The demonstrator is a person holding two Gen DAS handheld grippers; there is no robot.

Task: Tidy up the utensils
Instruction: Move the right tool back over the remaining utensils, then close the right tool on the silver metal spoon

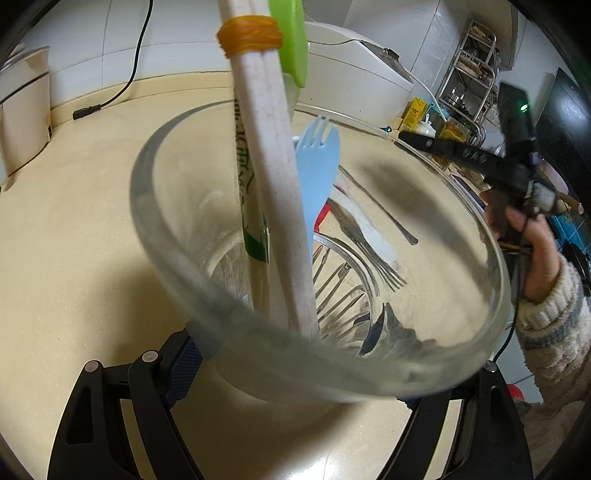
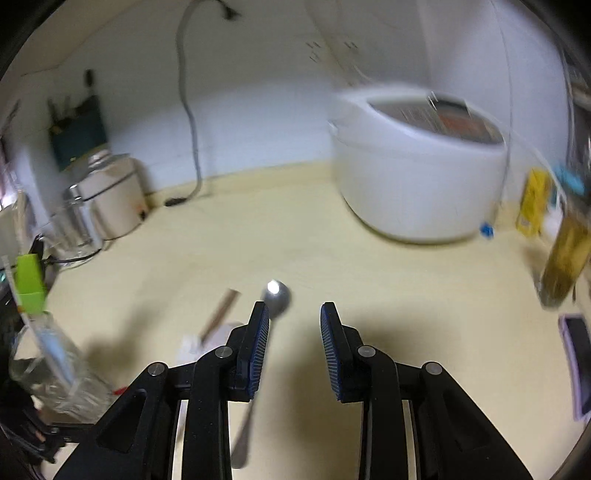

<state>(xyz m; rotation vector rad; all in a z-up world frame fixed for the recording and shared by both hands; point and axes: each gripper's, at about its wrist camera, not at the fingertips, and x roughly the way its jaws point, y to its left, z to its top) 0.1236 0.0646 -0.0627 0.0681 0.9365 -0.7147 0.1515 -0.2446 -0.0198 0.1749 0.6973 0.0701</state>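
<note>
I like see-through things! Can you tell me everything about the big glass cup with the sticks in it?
The glass cup is clear, round and wide-mouthed, with a thick rim. The left tool grips it from both sides, tipped toward the camera above the cream counter. Inside stand white chopsticks bound by an orange rubber band and a pale blue plastic fork. More utensils show blurrily through the glass.

Cream bench (image 2: pixel 332 243) meets a white tiled wall (image 2: pixel 258 110); a white cooker (image 2: pixel 417 177) sits ahead-right of the right tool; a black cord (image 1: pixel 110 99) trails down the wall; a steel rack (image 1: pixel 472 70) stands far right.
</note>
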